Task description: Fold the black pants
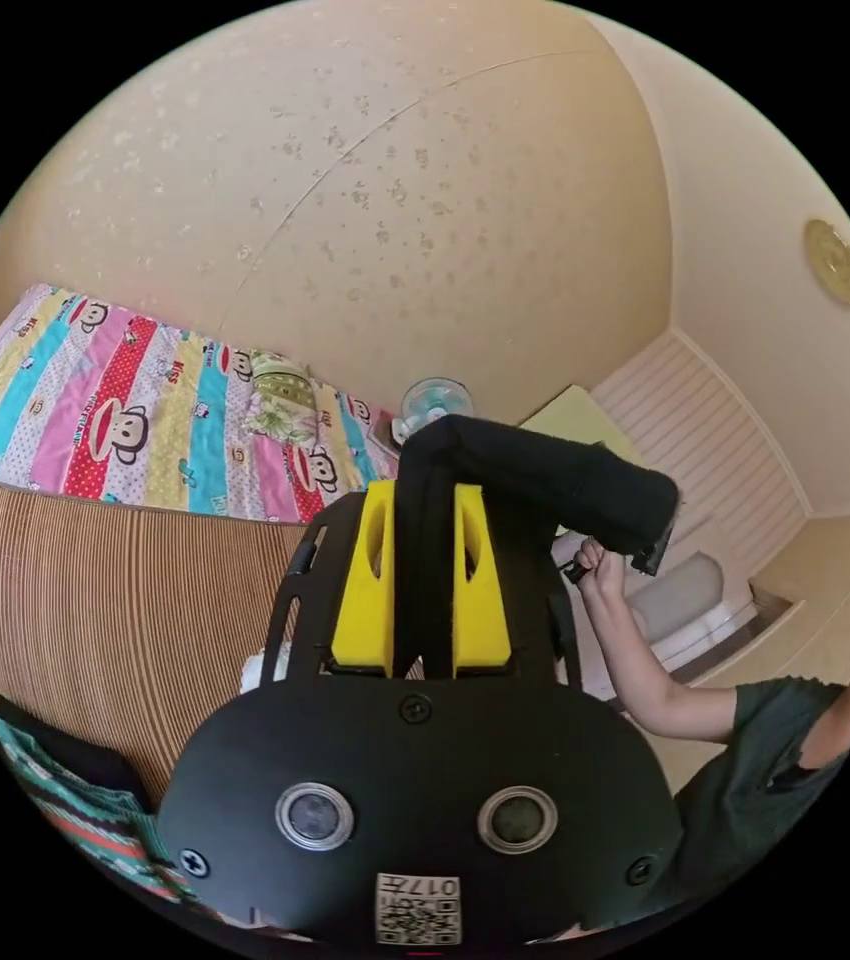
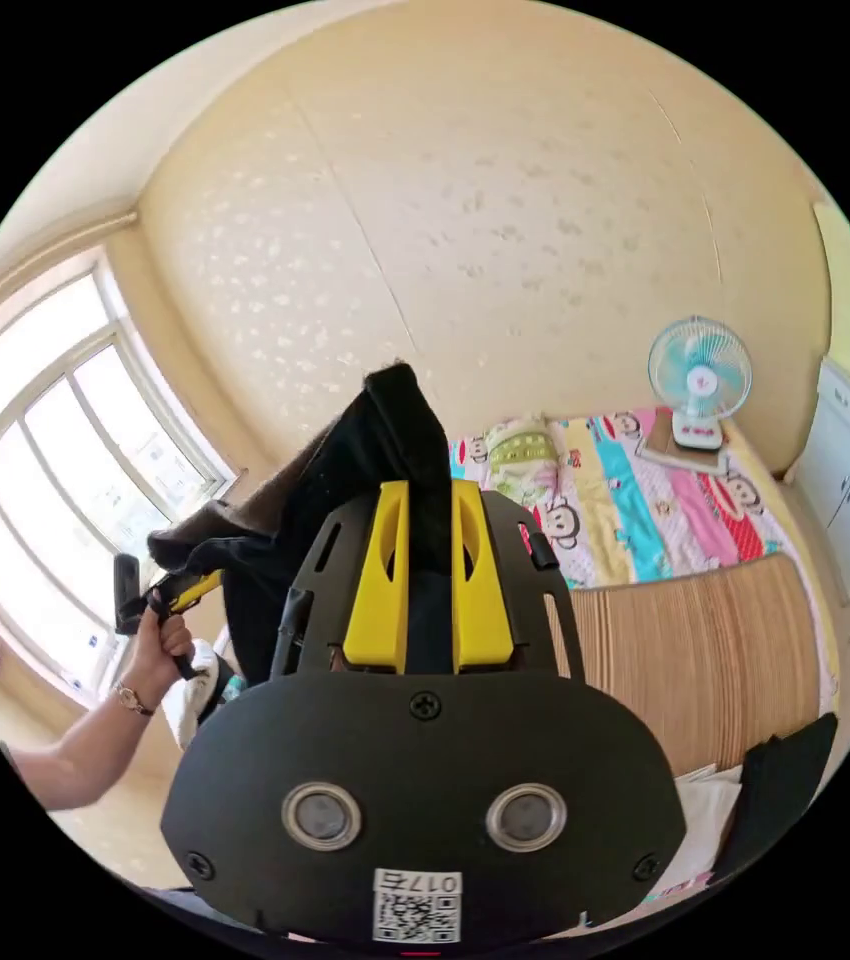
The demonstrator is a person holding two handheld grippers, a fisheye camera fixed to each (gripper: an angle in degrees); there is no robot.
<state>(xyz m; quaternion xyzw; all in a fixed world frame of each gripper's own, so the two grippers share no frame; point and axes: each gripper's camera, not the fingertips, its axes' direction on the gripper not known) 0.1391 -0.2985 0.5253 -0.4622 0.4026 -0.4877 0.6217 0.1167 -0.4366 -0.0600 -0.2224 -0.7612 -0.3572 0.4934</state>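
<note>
The black pants [image 1: 545, 480] hang in the air between both tongs, lifted above the bed [image 1: 125, 400]. In the left gripper view, the left tongs [image 1: 423, 580] are closed on a fold of the cloth, both yellow jaws pressing on it. In the right gripper view, the right tongs [image 2: 429, 580] pinch the pants in the same way. A small fan [image 2: 698, 375] stands beside the bed.
</note>
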